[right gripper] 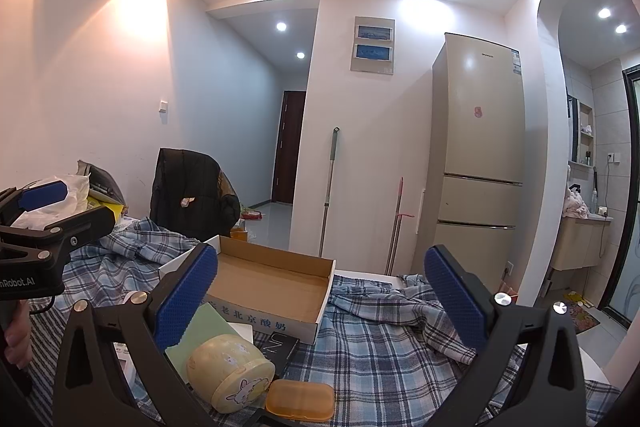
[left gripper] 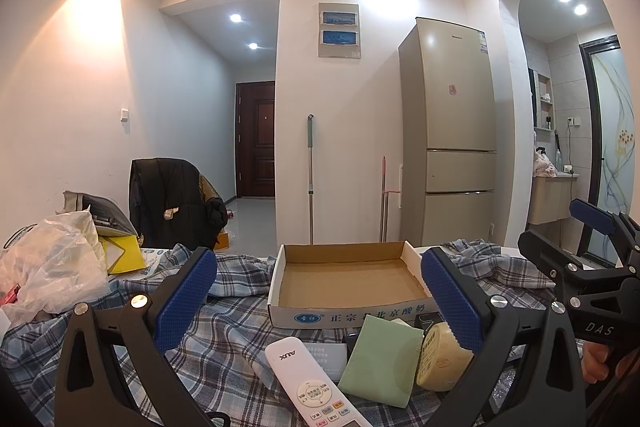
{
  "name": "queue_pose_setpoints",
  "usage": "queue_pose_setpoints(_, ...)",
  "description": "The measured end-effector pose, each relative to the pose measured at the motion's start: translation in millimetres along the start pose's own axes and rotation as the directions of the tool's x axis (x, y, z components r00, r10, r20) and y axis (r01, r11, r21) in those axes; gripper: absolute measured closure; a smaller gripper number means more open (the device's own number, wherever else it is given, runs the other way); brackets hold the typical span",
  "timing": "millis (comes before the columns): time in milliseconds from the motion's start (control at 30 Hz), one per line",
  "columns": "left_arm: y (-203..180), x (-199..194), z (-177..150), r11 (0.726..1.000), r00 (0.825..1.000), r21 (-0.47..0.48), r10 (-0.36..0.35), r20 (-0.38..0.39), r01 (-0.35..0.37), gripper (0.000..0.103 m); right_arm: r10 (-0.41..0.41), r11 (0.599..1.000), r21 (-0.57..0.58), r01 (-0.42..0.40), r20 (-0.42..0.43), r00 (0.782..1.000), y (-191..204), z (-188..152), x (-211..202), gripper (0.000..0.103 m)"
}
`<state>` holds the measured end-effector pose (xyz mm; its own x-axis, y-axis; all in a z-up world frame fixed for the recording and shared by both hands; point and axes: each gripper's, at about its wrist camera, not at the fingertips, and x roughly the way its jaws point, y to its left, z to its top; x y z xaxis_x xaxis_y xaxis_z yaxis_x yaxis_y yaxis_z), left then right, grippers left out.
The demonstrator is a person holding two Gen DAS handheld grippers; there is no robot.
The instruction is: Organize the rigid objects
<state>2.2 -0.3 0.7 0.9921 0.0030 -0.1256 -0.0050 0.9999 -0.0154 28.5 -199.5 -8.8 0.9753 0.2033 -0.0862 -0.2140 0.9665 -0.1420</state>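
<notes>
An open cardboard box (left gripper: 352, 285) lies empty on the plaid cloth (left gripper: 224, 343); it also shows in the right wrist view (right gripper: 272, 287). In front of it lie a white AUX remote (left gripper: 308, 383), a green card (left gripper: 380, 363) and a cream round jar (left gripper: 440, 359). The right wrist view shows the jar (right gripper: 230, 371) on its side, an orange pill case (right gripper: 300, 401), a black box (right gripper: 282, 345) and the green card (right gripper: 204, 331). My left gripper (left gripper: 320, 303) is open and empty above them. My right gripper (right gripper: 320, 299) is open and empty; it also shows in the left wrist view (left gripper: 560, 239).
A plastic bag (left gripper: 52, 263) and a yellow packet (left gripper: 124, 253) sit at the table's left. A chair with a black jacket (left gripper: 172, 203) stands behind. A fridge (left gripper: 452, 135), a mop (left gripper: 310, 179) and a broom (left gripper: 384, 199) stand by the far wall.
</notes>
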Motion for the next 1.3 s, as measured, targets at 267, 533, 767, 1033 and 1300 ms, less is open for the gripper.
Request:
queue_pose_setpoints(267, -0.7, -0.3, -0.1, 1.0, 1.0, 0.001, 0.001, 0.001, -0.001, 0.0, -0.002, 1.0, 0.002, 0.002, 0.005, 1.0, -0.3, 0.7, -1.8, 0.0)
queue_pose_setpoints(533, -1.1, -0.6, 0.8, 1.0, 1.0, 0.002, 0.0, 0.001, 0.0, 0.0, -0.001, 1.0, 0.006, 0.001, 0.003, 1.0, -1.1, 0.5, -2.0, 0.0)
queue_pose_setpoints(767, -2.2, -1.5, 1.8, 1.0, 1.0, 0.004, 0.001, 0.002, -0.001, 0.0, -0.002, 1.0, 0.015, 0.002, -0.004, 1.0, -3.9, -0.2, -0.8, 0.0)
queue_pose_setpoints(1033, -3.7, -2.4, 1.8, 1.0, 1.0, 0.005, 0.001, 0.002, -0.001, 0.0, -0.002, 1.0, 0.009, 0.002, 0.002, 1.0, -4.2, -1.5, 0.1, 0.0)
queue_pose_setpoints(1300, -3.2, -2.3, 1.8, 1.0, 1.0, 0.004, 0.001, 0.002, -0.001, 0.0, -0.002, 1.0, 0.01, 0.002, 0.001, 1.0, -3.6, -1.9, 0.4, 0.0)
